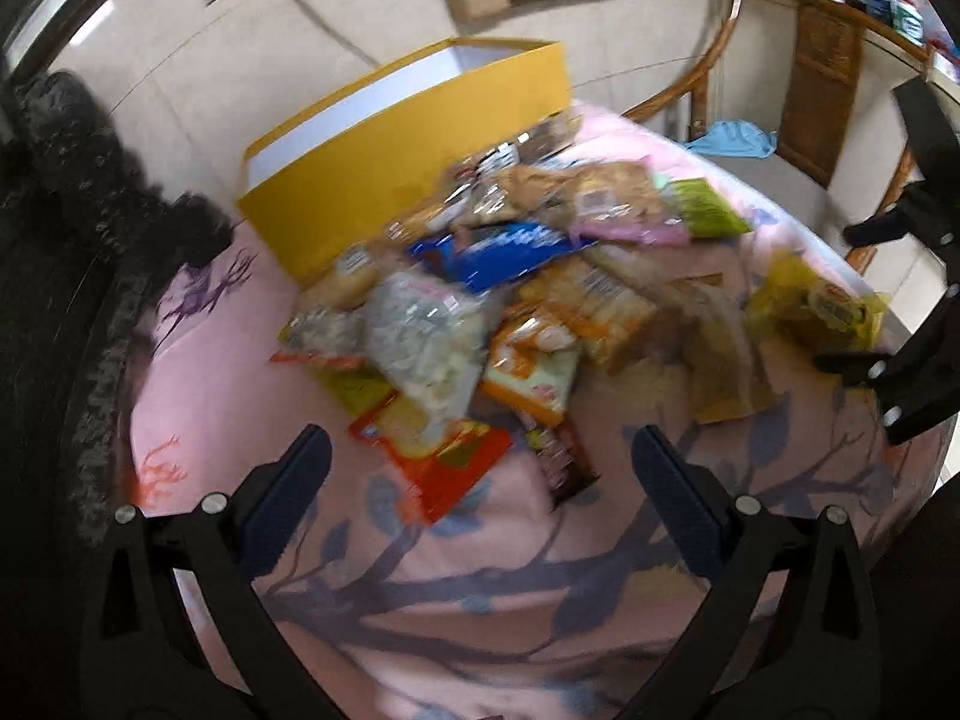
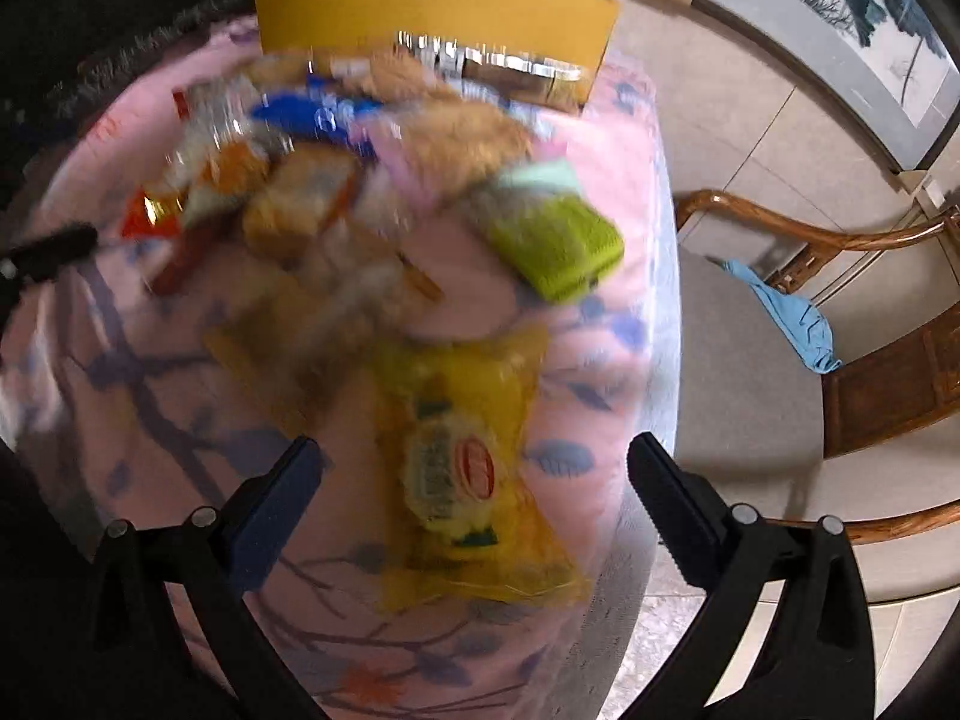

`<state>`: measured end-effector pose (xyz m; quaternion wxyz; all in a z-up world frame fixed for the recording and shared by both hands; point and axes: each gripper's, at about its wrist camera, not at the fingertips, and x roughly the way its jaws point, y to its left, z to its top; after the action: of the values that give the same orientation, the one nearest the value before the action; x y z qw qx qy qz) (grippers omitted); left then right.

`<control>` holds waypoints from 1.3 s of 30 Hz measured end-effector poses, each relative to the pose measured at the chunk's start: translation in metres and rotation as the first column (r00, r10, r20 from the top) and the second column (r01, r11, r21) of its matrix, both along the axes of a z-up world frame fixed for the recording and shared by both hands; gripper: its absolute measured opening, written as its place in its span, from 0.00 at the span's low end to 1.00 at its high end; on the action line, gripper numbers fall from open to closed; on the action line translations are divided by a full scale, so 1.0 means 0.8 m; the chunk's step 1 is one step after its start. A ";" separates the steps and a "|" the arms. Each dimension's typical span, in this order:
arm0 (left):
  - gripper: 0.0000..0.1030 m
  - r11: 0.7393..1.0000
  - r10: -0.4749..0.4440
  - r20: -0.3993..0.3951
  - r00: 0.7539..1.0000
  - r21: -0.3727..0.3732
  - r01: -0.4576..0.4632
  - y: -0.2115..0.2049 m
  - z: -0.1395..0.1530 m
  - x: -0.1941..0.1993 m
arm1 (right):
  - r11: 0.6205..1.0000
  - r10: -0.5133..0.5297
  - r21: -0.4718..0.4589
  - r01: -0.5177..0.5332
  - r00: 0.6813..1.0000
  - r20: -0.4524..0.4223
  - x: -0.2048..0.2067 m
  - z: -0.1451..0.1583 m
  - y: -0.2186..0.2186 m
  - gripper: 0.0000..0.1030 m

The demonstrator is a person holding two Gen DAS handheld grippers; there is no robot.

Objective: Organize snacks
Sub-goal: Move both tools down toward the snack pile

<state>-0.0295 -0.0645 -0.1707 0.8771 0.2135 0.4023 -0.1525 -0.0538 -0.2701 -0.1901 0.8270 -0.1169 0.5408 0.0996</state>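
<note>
A loose heap of snack packets [image 1: 498,300] lies on the pink flowered cloth, overlapping each other (most are blurred). A blue packet [image 1: 498,252] sits near the open yellow box [image 1: 408,138] behind the heap. A green packet [image 2: 555,243] and a yellow packet [image 2: 462,462] lie flat, apart from the pile.

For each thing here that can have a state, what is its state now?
Left gripper: open, empty, above the pink cloth.
Right gripper: open, empty, over the yellow packet.
Yellow box: open at the top, upright; contents hidden.
Snack pile: loose, heaped outside the box.
Yellow packet: flat on the cloth, apart from the pile.
Green packet: at the pile's edge.
</note>
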 end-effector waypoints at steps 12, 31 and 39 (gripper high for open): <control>0.98 0.993 0.032 -0.103 0.994 -0.113 -0.044 -0.008 -0.040 0.017 | 0.995 0.037 0.088 -0.037 0.999 0.003 0.022 -0.022 -0.006 0.99; 0.98 0.886 0.413 0.096 0.906 -0.275 -0.374 0.035 0.153 0.009 | 0.982 -0.180 0.088 0.164 0.957 0.229 0.052 0.190 0.061 0.99; 0.98 0.692 0.543 -0.092 0.835 -0.514 -0.507 0.091 0.189 0.010 | 0.955 -0.280 0.184 0.234 0.915 0.290 0.056 0.243 0.094 0.99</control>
<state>-0.0216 0.0081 -0.0192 0.9208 -0.1494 0.3602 0.0090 -0.0089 -0.1951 0.0044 0.9143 0.0016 0.4049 0.0089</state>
